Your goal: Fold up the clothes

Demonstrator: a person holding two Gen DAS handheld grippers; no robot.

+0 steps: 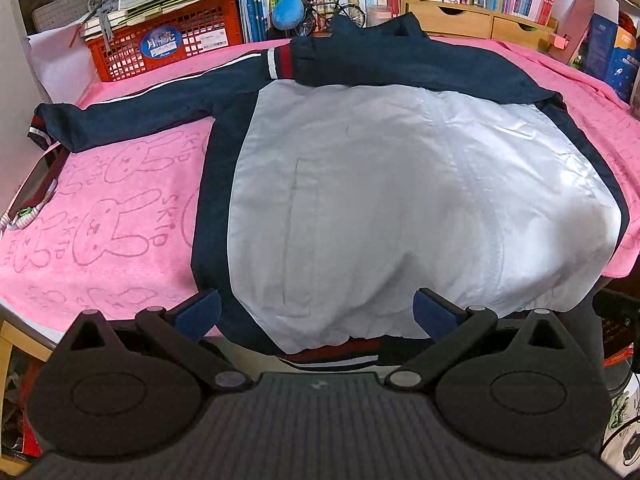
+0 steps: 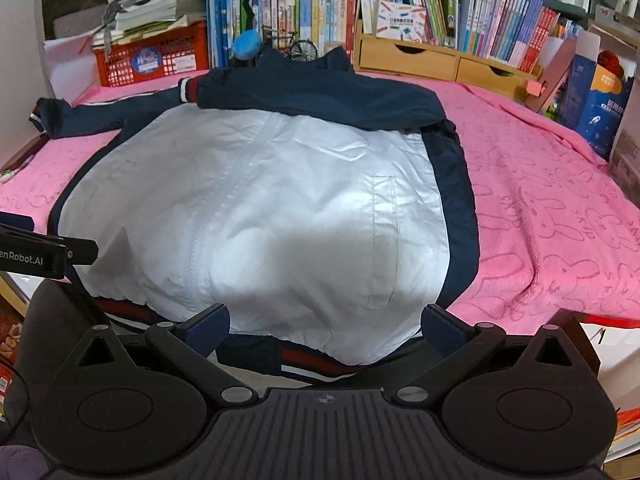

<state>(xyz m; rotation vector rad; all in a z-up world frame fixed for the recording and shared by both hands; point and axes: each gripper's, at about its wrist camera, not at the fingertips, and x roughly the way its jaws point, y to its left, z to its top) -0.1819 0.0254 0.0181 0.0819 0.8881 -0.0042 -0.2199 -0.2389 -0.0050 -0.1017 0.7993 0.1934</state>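
Lying flat on the pink towel (image 1: 120, 208), the jacket (image 1: 400, 184) is flanked by a red crate (image 1: 160, 44) and books (image 2: 500, 28). Both the left hand-held gripper (image 1: 318, 314) and right hand-held gripper (image 2: 324, 330) are held spread, empty, at its hem.

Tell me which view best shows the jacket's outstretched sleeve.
The left wrist view: the outstretched sleeve runs its whole length across the pink towel to the striped cuff. The right wrist view shows it smaller and foreshortened at the far left.

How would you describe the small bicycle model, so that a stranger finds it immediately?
Start at the pink towel under the jacket and look past the jacket's collar to the bookshelf. The bicycle model stands there beside a blue plush toy; only it has thin wheels.
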